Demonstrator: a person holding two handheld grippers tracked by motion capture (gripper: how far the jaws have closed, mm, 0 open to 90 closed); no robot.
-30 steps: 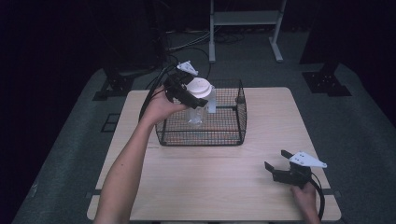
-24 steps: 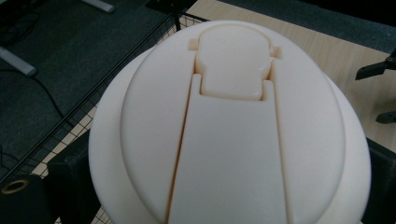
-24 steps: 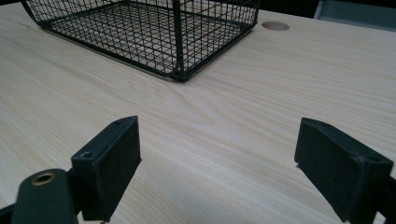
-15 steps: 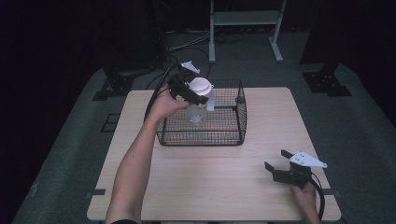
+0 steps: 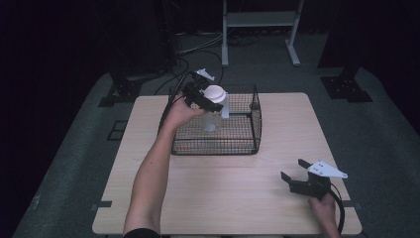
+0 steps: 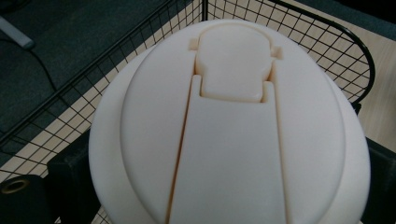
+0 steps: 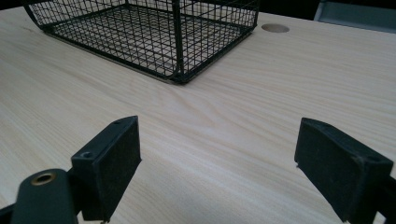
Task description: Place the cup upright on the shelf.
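Black wire forms the basket (image 5: 233, 141) that sits on the far half of the pale wooden table (image 5: 218, 198), a little left of centre. Over its far left part the left gripper (image 5: 210, 101) holds a clear bottle (image 5: 213, 118) with a cream lid (image 6: 233, 126); its fingers (image 6: 70, 179) pinch the lid's rim on both sides. The bottle hangs upright inside the basket walls; whether its base touches the mesh floor I cannot tell. Beside it something small and white (image 5: 225, 112) shows, too unclear to name. The right gripper (image 5: 296, 174) rests low at the near right corner, well apart from the basket, its fingers (image 7: 112, 163) spread wide over bare wood. Open tabletop runs between it and the basket's near edge, with a round hole (image 7: 275, 28) in the table beyond.
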